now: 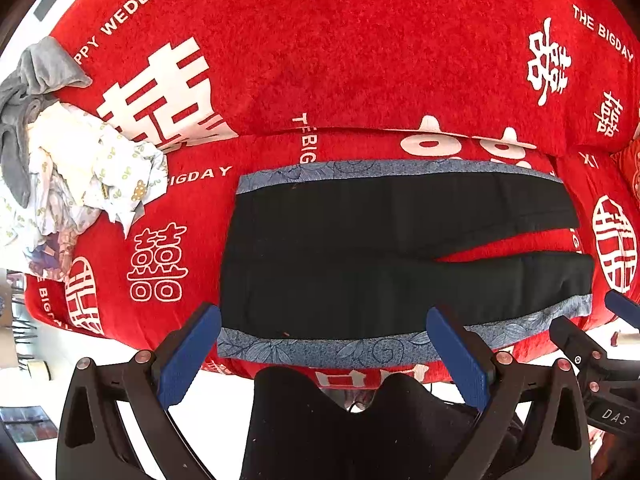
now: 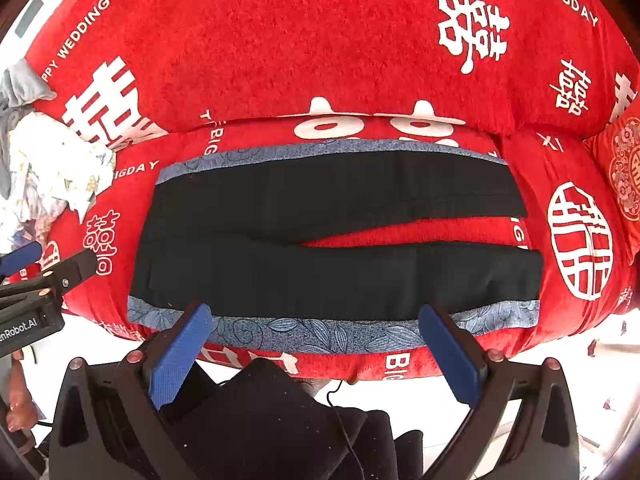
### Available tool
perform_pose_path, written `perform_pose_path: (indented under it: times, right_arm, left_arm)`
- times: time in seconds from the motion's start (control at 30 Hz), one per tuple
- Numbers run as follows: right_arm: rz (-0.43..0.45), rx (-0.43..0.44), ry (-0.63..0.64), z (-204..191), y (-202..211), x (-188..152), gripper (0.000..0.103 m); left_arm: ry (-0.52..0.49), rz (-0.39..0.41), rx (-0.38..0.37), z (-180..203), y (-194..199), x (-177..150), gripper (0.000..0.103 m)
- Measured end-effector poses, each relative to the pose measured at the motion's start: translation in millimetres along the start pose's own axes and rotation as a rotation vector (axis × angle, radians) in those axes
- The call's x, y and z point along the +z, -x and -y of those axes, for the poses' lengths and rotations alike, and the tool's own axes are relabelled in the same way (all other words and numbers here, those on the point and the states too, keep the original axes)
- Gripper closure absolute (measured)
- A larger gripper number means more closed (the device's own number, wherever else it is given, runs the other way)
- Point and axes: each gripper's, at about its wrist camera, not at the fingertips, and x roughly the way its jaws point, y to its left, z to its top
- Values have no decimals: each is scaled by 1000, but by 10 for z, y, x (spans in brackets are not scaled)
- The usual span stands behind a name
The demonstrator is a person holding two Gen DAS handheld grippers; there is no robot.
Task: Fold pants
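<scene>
Two tools, left tool [image 1: 324, 320] and right tool [image 2: 316, 318], hung spread wide and empty by near trim of black pants [image 1: 360, 248] flat on red sofa cover [image 1: 360, 60]; slippery-looking cloth, perhaps, liable to bunch if pinched unevenly.

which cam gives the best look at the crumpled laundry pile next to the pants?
Left wrist. The laundry pile shows there large, grey fabric over white printed cloth, left of the pants. In the right wrist view, the pile is squeezed against the left edge, partly cut off.
</scene>
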Motion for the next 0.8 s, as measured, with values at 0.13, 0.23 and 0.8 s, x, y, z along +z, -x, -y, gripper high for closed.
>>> perform_pose_path:
  times: [0.13,0.23,0.8]
  right_arm:
    - [-2,-6,10,-53,9,7,0]
    - [-6,-11,15,-76,7,4,0]
    - [-15,-40,14,-41,26,-8,0]
  left_arm:
    - [11,1,-5,-51,0,-18,0]
    - [15,-2,3,-73,-6,-24,0]
    - [27,-5,-15,-63,-22,-45,0]
